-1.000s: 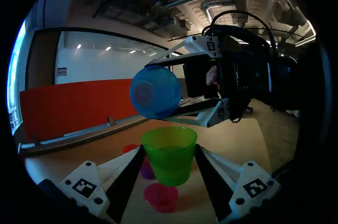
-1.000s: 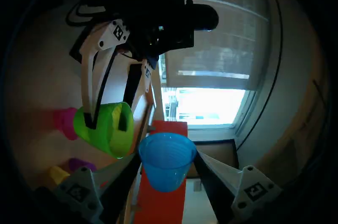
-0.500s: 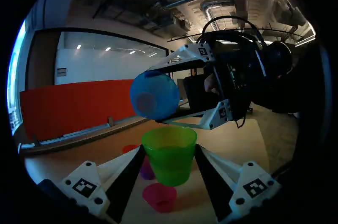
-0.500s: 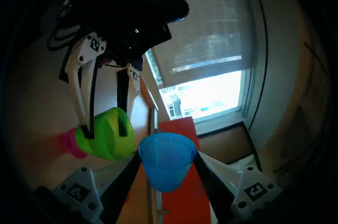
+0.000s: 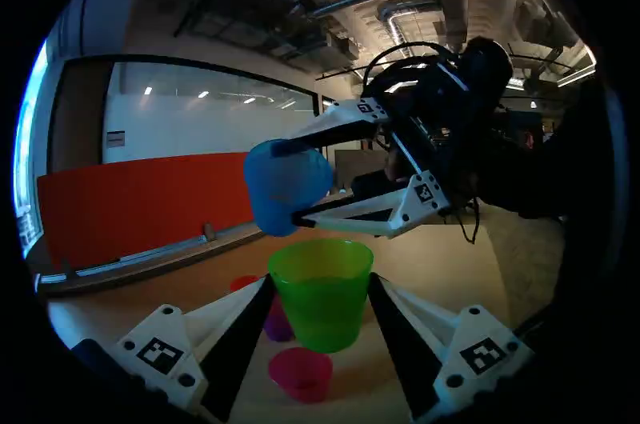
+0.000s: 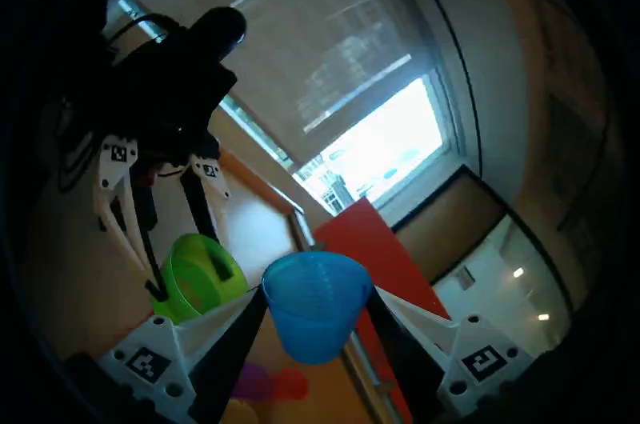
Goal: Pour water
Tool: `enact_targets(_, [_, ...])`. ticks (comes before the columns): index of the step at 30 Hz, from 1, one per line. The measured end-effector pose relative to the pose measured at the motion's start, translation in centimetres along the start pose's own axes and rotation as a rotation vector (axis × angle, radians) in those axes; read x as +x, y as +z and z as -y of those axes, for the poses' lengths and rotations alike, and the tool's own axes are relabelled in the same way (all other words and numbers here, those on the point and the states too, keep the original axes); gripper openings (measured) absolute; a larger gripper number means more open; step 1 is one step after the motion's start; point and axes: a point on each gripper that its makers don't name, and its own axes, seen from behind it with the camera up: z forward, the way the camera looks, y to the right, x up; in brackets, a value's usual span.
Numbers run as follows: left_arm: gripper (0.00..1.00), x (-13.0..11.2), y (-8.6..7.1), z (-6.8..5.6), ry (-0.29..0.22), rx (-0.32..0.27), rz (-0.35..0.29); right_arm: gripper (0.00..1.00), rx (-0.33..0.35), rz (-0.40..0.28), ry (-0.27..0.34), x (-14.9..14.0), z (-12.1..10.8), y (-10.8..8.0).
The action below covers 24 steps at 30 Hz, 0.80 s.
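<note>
Two grippers are each clamping a plastic cup over a wooden table [image 5: 448,264].
In the left gripper view, the left gripper [image 5: 320,284] is pressing both fingers against a smooth, translucent green cup [image 5: 322,308], held upright, with a pink cup [image 5: 302,372] and a purple cup [image 5: 278,326] standing beneath. Just above and beyond it, the right gripper [image 5: 298,184] is grasping a finely ridged, tapered blue cup [image 5: 280,184], tilting it sideways. A red partition [image 5: 136,192] is standing behind.
</note>
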Motion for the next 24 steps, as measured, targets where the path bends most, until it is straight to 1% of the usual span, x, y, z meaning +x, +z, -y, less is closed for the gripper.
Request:
enact_targets(3, [0.83,0.0,-0.1,0.1,0.001,0.004,0.0,0.91,-0.013,0.011,0.109,-0.6,-0.4,-0.2])
enact_targets(9, [0.83,0.2,-0.4,0.1,0.0,0.007,-0.004,0.91,-0.002,0.041,0.384,-2.3,0.0,-0.6])
enact_targets(12, [0.83,0.2,-0.5,0.1,0.0,0.009,-0.004,0.91,-0.006,0.044,0.483,-2.8,-0.2,-0.8])
enact_targets(15, [0.83,0.1,-0.6,0.1,0.0,0.009,-0.002,0.91,-0.01,0.049,0.515,-3.1,-0.4,-0.9])
enact_targets(18, [0.83,0.0,-0.7,0.0,0.001,0.01,0.0,0.91,-0.016,0.06,0.507,-3.5,-0.1,-1.2])
enact_targets(21, [0.83,-0.2,-0.9,-0.3,-0.008,0.006,0.004,0.91,-0.004,0.075,0.523,-4.0,0.7,-1.5])
enact_targets(24, [0.83,-0.5,-1.1,-0.6,-0.014,0.0,0.01,0.91,0.014,0.096,0.564,-4.5,1.7,-1.7])
